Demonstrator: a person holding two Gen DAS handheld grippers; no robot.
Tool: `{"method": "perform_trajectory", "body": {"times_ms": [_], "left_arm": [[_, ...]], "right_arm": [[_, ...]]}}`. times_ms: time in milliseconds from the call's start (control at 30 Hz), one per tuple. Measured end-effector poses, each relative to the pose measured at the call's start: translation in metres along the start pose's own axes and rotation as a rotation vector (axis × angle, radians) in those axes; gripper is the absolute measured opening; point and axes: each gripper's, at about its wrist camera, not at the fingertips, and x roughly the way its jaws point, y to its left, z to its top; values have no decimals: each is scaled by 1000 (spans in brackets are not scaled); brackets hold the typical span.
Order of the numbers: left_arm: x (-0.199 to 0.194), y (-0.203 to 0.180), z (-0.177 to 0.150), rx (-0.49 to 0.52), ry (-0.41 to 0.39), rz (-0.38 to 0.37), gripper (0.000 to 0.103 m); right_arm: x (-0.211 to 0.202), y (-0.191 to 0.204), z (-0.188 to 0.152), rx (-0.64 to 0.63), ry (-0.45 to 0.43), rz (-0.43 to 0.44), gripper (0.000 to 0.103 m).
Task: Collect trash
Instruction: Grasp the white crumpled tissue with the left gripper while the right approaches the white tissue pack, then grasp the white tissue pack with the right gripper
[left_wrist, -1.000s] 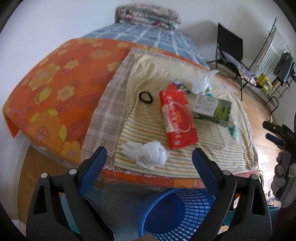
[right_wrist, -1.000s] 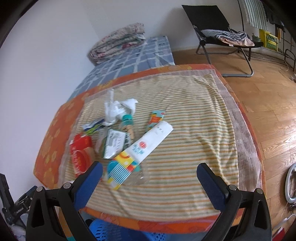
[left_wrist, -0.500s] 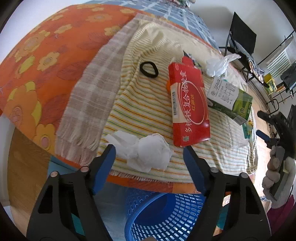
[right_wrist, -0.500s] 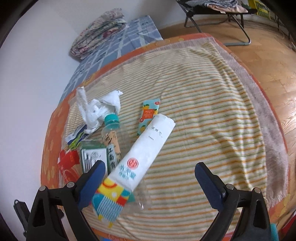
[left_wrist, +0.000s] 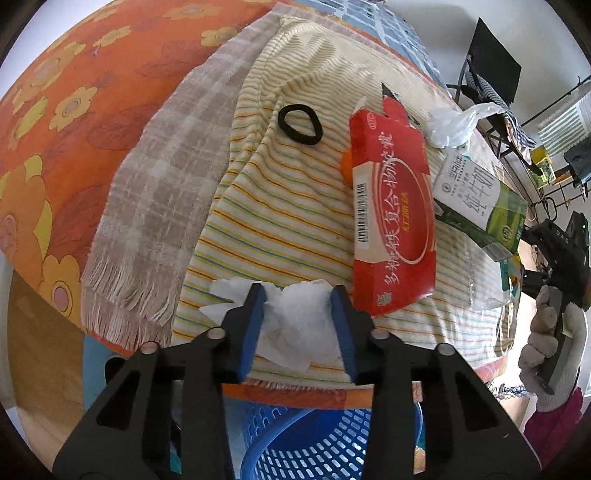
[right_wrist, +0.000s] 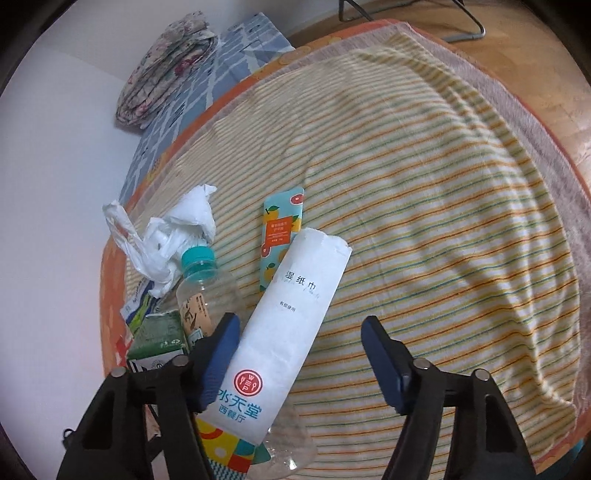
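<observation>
A crumpled white tissue (left_wrist: 295, 321) lies at the near edge of the striped towel (left_wrist: 280, 221). My left gripper (left_wrist: 297, 290) points down over it, its jaws closing, and both blue pads touch the tissue's sides. My right gripper (right_wrist: 301, 319) is closing around a long white wet-wipe packet (right_wrist: 291, 332). Its left pad (right_wrist: 221, 350) touches the packet's edge, while the right pad (right_wrist: 380, 358) stands apart from it. The packet lies across a clear plastic bottle (right_wrist: 207, 288) with a teal cap.
A blue basket (left_wrist: 325, 439) stands on the floor below the bed edge. On the towel lie a red box (left_wrist: 391, 221), a green and white carton (left_wrist: 476, 195), a black hair tie (left_wrist: 299, 123), a plastic bag (right_wrist: 159, 243) and a small orange packet (right_wrist: 280, 236). A gloved hand (left_wrist: 550, 332) shows at right.
Both grippers have come down toward the bed and their jaws have narrowed. The left now brackets the tissue; the right now has the wet-wipe packet between its fingers.
</observation>
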Motion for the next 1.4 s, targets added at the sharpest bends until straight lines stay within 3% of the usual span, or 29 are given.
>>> {"method": "perform_trajectory", "body": {"times_ms": [133,433,667,700,733,767,867,1067,1233,1400], "left_arm": [[-4,3,1,-2,-12,-11,30],[-24,3,4,14,-65,-26,26],[-36,0,5,23,-108,-33,26],[-36,-1,5,24,-109,-32,26],[-36,-1,5,26,-108,-30,26],[-36,-2,4,28,-108,-29,26],[-35,-3,3,33,-109,-24,26],[-37,-3,3,30,-116,-26,26],[-41,-8,3,47,-126,-28,25],[-48,-15,-1,69,-139,-43,25]], "right_arm": [[2,-3,0,21,6,48,49],[-11,-6,-5,36,-36,111,29],[-31,-3,-6,-31,-91,87,26],[-31,-3,-6,-41,-87,57,32],[-29,-3,-5,-50,-72,26,48],[-26,-3,-4,-61,-58,7,56],[-18,-2,-5,-111,-41,-48,60],[9,-9,-6,-148,19,-94,42],[8,-3,-5,-203,-9,-102,23],[-11,4,-9,-235,-64,-100,19]]}}
